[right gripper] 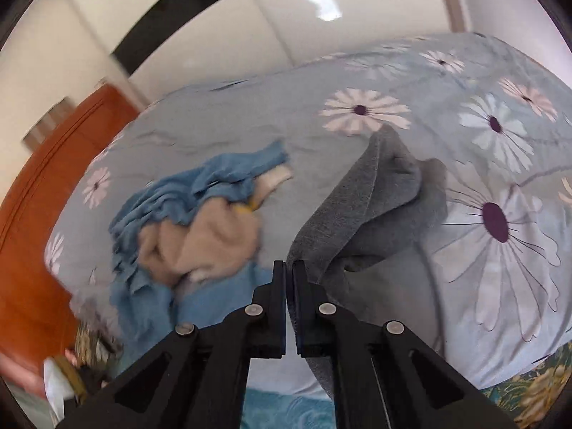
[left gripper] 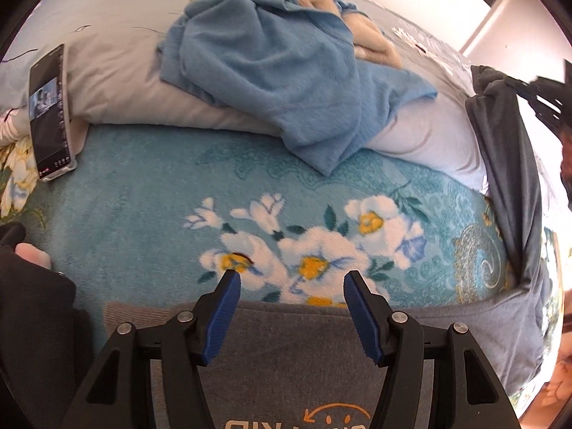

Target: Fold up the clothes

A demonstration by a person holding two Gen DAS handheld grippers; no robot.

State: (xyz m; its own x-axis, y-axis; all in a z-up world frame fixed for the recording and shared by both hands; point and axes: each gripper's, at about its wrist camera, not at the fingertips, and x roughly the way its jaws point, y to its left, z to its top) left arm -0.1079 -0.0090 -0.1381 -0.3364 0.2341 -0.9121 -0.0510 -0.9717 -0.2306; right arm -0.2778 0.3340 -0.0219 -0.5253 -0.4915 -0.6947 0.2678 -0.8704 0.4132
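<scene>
The grey sweatshirt (left gripper: pixel 286 368) lies on the teal floral blanket (left gripper: pixel 143 207) of the bed, its printed front spread directly beneath the left claw (left gripper: pixel 291 282), while one end of it rises from the blanket's right edge as a taut grey band to the right claw (right gripper: pixel 289 268). That claw is pressed together and pinches a fold of the grey cloth, held up above the daisy-print quilt (right gripper: pixel 464 214). The left claw stands spread and holds nothing, hovering just over the sweatshirt's edge nearest the blanket's white flowers.

Beyond the blanket, on the quilt, a crumpled blue garment (left gripper: pixel 271 71) lies heaped with a beige one (right gripper: pixel 200 239); a phone (left gripper: pixel 50 114) leans at the blanket's left end.

The risk seems to lie in the single hold: with only one end lifted and the left claw gripping nothing, the body could drag across the plush blanket and bunch, giving a skewed fold. The thin pinch might also slip, dropping the cloth onto the blue heap
</scene>
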